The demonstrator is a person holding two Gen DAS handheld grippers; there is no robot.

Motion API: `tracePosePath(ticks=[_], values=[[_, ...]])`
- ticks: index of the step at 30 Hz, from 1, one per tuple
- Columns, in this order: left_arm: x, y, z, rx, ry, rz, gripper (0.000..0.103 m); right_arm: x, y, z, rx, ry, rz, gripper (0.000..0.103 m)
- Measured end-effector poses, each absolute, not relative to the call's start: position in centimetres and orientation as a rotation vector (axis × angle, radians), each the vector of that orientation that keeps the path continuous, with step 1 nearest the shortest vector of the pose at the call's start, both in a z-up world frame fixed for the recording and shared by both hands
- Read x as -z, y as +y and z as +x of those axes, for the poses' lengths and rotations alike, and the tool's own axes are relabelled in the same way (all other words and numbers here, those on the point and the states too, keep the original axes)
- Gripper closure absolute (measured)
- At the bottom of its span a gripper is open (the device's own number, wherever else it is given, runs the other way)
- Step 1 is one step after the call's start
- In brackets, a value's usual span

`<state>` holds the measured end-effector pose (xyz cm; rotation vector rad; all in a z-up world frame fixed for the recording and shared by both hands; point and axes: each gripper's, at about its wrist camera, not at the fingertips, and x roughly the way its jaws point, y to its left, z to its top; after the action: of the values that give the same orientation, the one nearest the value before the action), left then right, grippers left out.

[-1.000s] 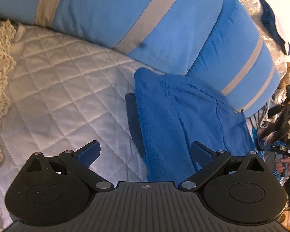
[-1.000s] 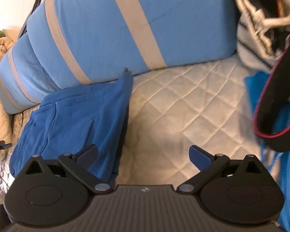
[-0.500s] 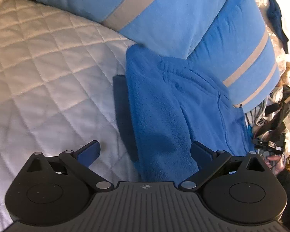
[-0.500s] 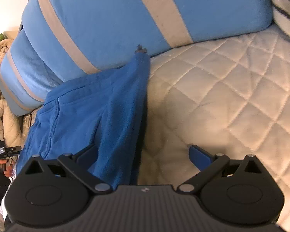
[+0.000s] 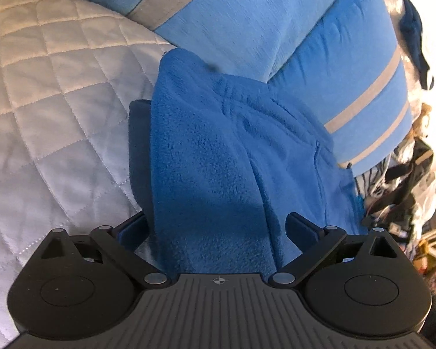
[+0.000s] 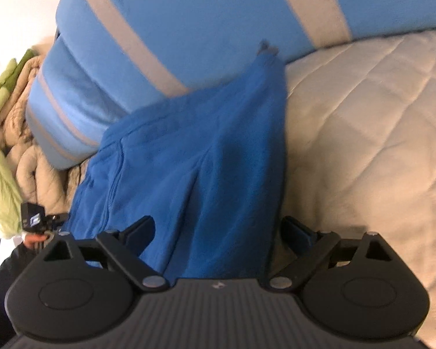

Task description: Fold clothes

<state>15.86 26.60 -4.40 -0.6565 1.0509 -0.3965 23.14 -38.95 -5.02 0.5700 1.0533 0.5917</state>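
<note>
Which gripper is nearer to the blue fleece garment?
About equal. The left gripper has the blue fleece garment between its open jaws; the right gripper does too, jaws closing but not yet pressing the garment.

The right gripper (image 6: pixel 218 229) is closing, its jaws straddling the near edge of a blue fleece garment (image 6: pixel 189 160); striped blue pillows (image 6: pixel 189 29) lie beyond, quilted bed (image 6: pixel 363 131) right.

quilt (image 5: pixel 58 122): white, diamond-stitched | striped pillows (image 5: pixel 276 23): two, light blue with grey bands, at quilt's far edge | beige-green bedding (image 6: pixel 11 133): heaped beyond pillows, off quilt
</note>
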Motion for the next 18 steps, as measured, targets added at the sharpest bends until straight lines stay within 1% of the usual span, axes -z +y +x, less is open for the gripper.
tracePosePath(ticks=[2,3,5,7,9,10,11,12,13,14,18], values=[[4.6,26.9,15.9,0.394,1.047,-0.692,0.003,5.4,-38.6,23.2,-0.602,1.052,0.583,0.011],[4.8,27.0,15.9,0.392,1.045,-0.707,0.007,5.5,-38.5,23.3,-0.602,1.051,0.591,0.011],[5.1,27.1,15.8,0.378,1.04,-0.727,0.012,5.8,-38.5,23.5,-0.599,1.049,0.608,0.011],[5.3,27.1,15.8,0.36,1.036,-0.737,0.019,5.9,-38.6,23.6,-0.581,1.049,0.631,0.015],[5.2,26.9,15.7,0.348,1.037,-0.734,0.029,6.0,-38.4,23.7,-0.541,1.062,0.62,0.039],[5.1,26.8,15.7,0.342,1.039,-0.726,0.033,6.0,-38.3,23.7,-0.53,1.066,0.617,0.041],[4.9,26.6,15.6,0.34,1.037,-0.708,0.043,6.0,-38.2,23.7,-0.526,1.068,0.613,0.047],[4.5,26.4,15.6,0.342,1.032,-0.686,0.055,5.9,-38.0,23.6,-0.523,1.069,0.607,0.051],[4.1,26.1,15.5,0.345,1.026,-0.665,0.062,5.7,-37.9,23.6,-0.519,1.07,0.596,0.054],[3.5,25.7,15.5,0.345,1.021,-0.648,0.072,5.3,-37.7,23.5,-0.509,1.069,0.573,0.058],[1.4,23.9,15.4,0.315,1.017,-0.528,0.079,3.1,-36.6,22.8,-0.46,1.055,0.472,0.072]])
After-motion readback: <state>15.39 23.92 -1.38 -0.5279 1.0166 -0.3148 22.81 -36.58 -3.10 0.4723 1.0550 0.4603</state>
